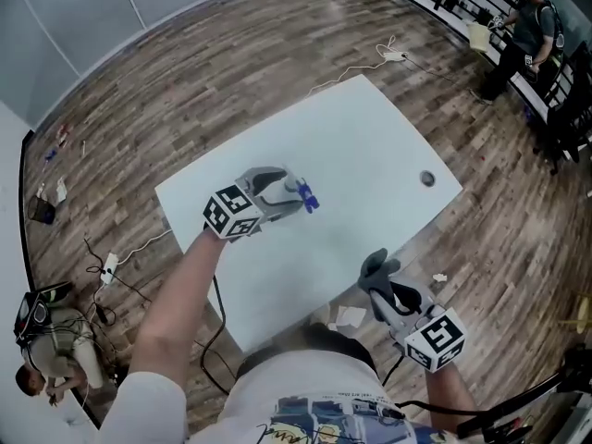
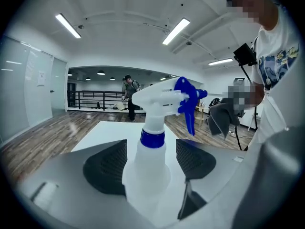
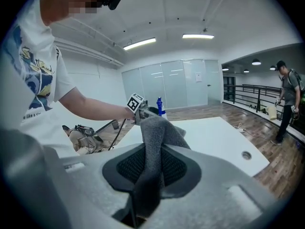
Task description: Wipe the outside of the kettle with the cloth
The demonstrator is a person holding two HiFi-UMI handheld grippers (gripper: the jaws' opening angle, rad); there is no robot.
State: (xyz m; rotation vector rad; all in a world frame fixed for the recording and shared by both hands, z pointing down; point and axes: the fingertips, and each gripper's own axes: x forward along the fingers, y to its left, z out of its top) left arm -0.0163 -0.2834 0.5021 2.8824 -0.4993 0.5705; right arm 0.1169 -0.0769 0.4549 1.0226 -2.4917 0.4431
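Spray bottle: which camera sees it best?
The left gripper view: the spray bottle stands close up, white body, blue collar and trigger. The head view shows its blue top; the right gripper view, a tiny blue speck.

Spray bottle (image 2: pixel 152 144): lower body blurred, base lost behind left gripper (image 2: pixel 151 152) frame; from head view only blue trigger (image 1: pixel 308 197) shows. Cloth (image 3: pixel 157 130): lower end vanishes into right gripper (image 3: pixel 153 152) throat. Pale scraps (image 1: pixel 350 317) on floor beside table (image 1: pixel 370 146), possibly paper, too small to tell.
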